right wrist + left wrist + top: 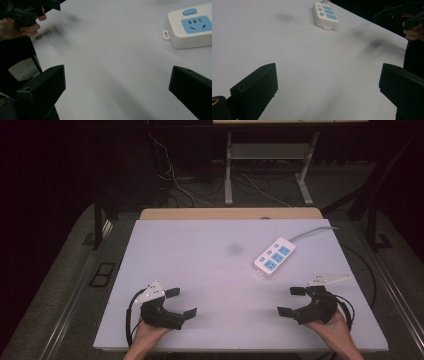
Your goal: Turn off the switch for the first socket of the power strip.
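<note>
Holding both grippers spread and empty, you have nothing started; the white plastic power strip with blue sockets (274, 257) lies untouched ahead of your right gripper (289, 301); left gripper (181, 302) well apart.

I see the power strip (274, 256) lying on the tabletop (200, 265), right of centre, beyond my right gripper (291, 301); my left gripper (181, 302) sits well apart, near-left.

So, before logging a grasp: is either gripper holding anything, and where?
Nothing is held. The left gripper and right gripper are open, apart from the power strip.
</note>
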Motion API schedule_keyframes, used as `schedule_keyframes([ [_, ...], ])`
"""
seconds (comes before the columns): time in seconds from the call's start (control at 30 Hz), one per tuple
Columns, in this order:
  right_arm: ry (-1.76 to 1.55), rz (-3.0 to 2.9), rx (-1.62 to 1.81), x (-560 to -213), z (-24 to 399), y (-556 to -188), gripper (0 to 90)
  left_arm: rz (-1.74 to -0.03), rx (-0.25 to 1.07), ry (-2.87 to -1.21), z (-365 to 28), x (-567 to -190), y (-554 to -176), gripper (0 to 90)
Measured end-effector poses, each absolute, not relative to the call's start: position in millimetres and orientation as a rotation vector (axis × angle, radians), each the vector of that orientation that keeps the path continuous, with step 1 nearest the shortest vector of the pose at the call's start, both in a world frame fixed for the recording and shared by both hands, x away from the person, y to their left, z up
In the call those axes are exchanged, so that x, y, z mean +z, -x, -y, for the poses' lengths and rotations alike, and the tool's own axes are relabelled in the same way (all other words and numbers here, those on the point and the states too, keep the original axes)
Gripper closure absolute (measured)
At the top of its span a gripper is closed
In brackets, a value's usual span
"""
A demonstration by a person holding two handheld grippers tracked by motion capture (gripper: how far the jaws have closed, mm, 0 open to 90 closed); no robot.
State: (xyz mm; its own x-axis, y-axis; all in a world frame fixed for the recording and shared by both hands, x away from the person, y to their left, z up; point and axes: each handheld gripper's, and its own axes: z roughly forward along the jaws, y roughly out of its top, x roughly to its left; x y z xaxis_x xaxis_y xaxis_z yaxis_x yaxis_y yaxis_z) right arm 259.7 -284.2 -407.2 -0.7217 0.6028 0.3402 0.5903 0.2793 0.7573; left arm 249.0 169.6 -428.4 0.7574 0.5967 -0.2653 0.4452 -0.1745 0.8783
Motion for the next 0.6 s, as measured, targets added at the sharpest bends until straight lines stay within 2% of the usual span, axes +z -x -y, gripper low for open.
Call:
schedule_keyframes([
  [0.6, -1.153, -2.542, 1.463, -394.4, 284.4, -271.2, 0.5, -0.818, 0.174, -1.802, -170.9, -428.7, -249.8, 0.7],
])
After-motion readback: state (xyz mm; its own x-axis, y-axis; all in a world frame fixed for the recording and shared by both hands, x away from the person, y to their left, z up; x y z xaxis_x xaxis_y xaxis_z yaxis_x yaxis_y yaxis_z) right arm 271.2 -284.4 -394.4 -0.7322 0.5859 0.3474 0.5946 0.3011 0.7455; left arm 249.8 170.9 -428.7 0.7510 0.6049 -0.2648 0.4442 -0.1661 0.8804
